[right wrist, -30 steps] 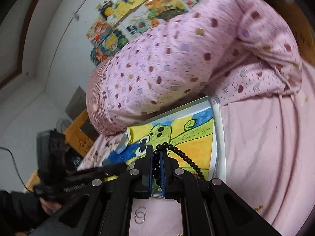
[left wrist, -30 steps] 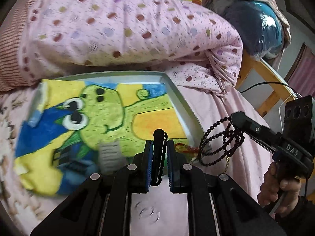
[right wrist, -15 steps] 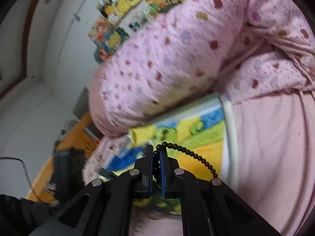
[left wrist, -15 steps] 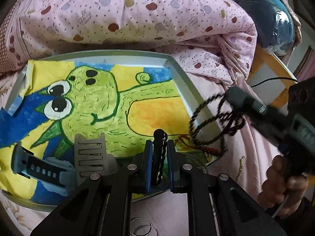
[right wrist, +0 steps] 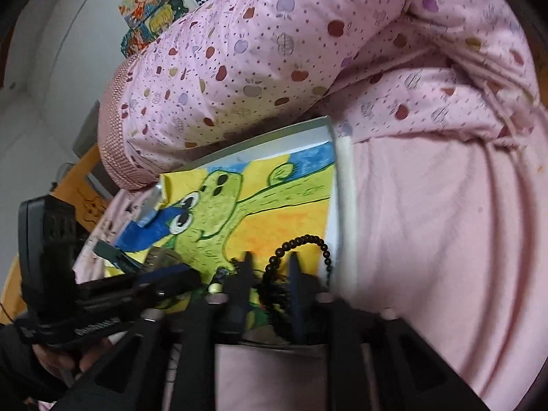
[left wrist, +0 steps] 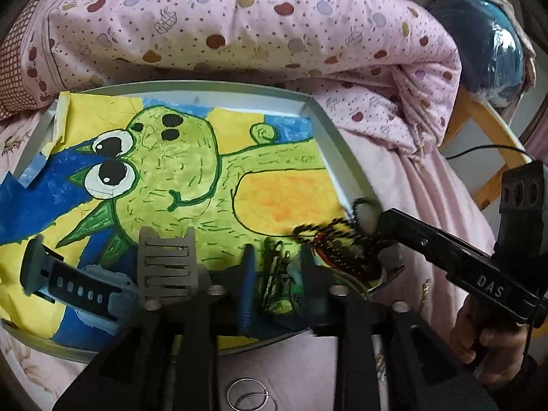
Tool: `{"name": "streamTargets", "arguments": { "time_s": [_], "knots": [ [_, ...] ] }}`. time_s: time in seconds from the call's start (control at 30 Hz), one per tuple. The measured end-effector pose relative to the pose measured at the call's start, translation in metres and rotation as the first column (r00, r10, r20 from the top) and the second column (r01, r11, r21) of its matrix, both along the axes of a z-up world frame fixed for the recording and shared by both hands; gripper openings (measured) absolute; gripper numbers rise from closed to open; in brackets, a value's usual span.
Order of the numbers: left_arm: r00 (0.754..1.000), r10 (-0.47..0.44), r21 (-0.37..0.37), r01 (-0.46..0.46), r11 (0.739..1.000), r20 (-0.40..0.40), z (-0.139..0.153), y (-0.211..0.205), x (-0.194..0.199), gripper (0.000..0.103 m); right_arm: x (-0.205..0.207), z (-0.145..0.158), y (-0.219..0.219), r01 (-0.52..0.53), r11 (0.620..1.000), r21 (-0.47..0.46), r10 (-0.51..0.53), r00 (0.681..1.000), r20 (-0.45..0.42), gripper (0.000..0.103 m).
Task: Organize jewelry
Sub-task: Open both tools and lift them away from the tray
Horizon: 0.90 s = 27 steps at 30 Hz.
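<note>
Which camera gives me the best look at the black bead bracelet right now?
Right wrist view: the black bead bracelet arches sharply over the tray, between its open tongs. In the left wrist view it is motion-blurred, near the tray's right rim.

Both grippers are black with blue-padded fingers, silver screws, white "DAS" lettering and a dark sleeve.

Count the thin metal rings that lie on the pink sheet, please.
2. Both rings lie overlapping on the pink sheet, just below the tray's near edge, between the left gripper's arms. Others may be hidden under the gripper.
</note>
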<state>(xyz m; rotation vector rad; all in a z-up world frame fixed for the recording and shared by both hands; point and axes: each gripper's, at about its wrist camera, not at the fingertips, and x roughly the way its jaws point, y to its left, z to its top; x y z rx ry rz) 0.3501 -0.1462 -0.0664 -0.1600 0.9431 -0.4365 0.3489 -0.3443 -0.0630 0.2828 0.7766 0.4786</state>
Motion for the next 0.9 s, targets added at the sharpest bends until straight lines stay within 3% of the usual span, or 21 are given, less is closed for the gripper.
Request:
{"name": "streamTargets", "arguments": {
  "time_s": [0.03,0.23,0.3,0.43,0.57,0.7,0.9],
  "knots": [
    [1.0,0.006,-0.003,-0.006,1.0,0.011,0.003,0.001,-0.002,0.036,-0.002,0.002,-0.002,0.008,1.0,-0.006,-0.008,1.0,0.007,0.042],
    [0.996,0.029,-0.009,-0.029,1.0,0.082,0.028,0.007,-0.014,0.047,-0.012,0.024,-0.013,0.057,0.998,-0.032,-0.055,0.997,0.06,0.045],
    [0.992,0.044,-0.015,-0.043,0.999,0.117,0.039,0.011,-0.021,0.062,-0.018,0.033,-0.014,0.077,0.996,-0.037,-0.074,0.994,0.086,0.054],
    [0.981,0.066,-0.008,-0.065,0.998,0.182,0.062,0.019,-0.038,0.064,-0.038,0.056,-0.015,0.111,0.993,-0.035,-0.104,0.982,0.16,0.071],
    [0.962,0.086,-0.015,-0.085,0.996,0.258,0.087,0.031,-0.062,0.094,-0.066,0.076,-0.01,0.129,0.991,-0.044,-0.115,0.964,0.239,0.088],
    [0.939,0.1,0.001,-0.106,0.994,0.328,0.108,0.044,-0.089,0.097,-0.1,0.092,-0.008,0.176,0.984,-0.038,-0.154,0.931,0.331,0.102],
    [0.916,0.124,0.017,-0.141,0.99,0.382,0.122,0.069,-0.125,0.099,-0.143,0.106,-0.005,0.225,0.974,-0.023,-0.196,0.892,0.408,0.103]
  ]
}}
